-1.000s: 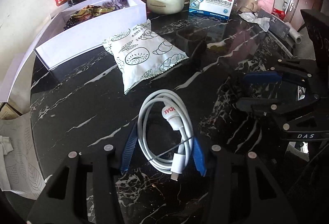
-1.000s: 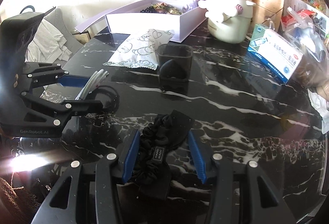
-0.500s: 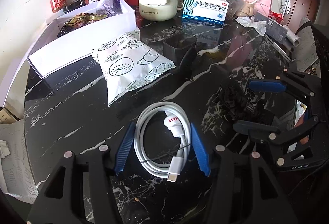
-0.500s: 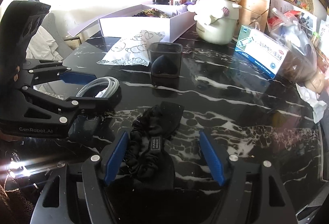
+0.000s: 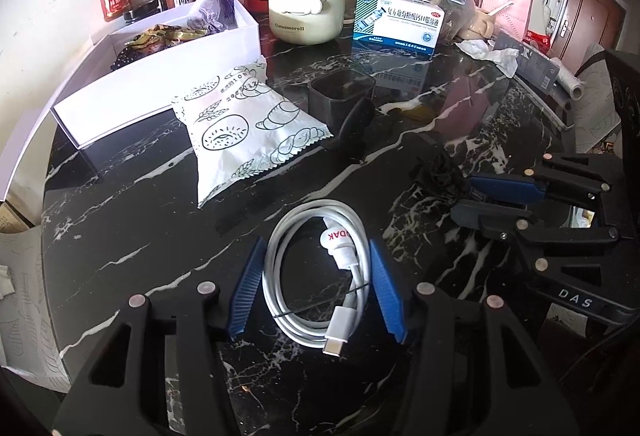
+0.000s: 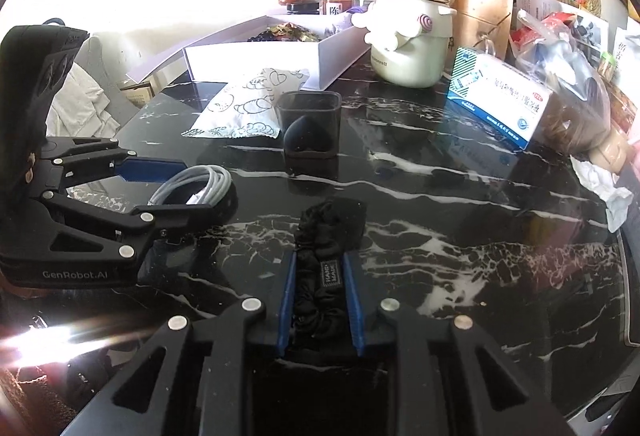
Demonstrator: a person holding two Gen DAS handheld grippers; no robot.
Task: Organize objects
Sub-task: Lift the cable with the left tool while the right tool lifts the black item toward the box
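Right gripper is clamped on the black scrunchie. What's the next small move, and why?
Probably lift it straight off the table: the right gripper has shut on the black scrunchie, which lies flat on the marble table. The open white box looks a likely destination.

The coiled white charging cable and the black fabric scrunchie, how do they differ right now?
The coiled white charging cable is smooth and glossy; the black fabric scrunchie is ruffled. The cable lies loose between the left gripper's closing jaws; the right gripper is shut on the scrunchie. Both rest on the black marble table.
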